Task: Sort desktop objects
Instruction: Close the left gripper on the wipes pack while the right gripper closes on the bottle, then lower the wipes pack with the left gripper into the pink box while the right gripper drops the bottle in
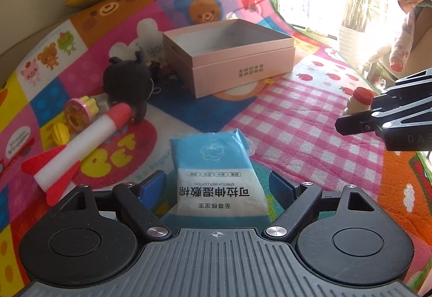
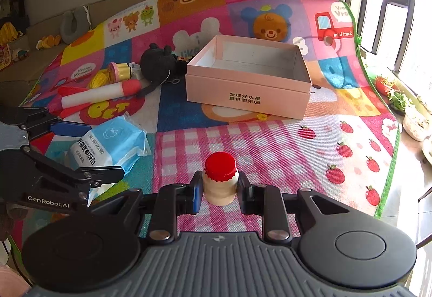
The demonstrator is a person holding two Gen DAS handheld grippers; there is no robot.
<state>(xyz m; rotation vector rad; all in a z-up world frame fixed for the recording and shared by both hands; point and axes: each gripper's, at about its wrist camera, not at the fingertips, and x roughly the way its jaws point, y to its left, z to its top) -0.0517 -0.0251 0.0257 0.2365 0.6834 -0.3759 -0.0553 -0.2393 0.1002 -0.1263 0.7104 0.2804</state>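
On the cartoon play mat [image 2: 270, 140], the pink box [image 2: 248, 81] at twelve o'clock awaits sorting; the right gripper [image 2: 220, 190] is clamped on the red-capped bottle [image 2: 220, 181], the left gripper [image 1: 217, 189] spread around the wet-cotton pack [image 1: 216, 170].

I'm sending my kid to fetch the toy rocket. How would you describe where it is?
Find the open pink box on the colourful mat. Left of it, past the black plush toy, lies the rocket: a long white foam tube with red nose and fins.
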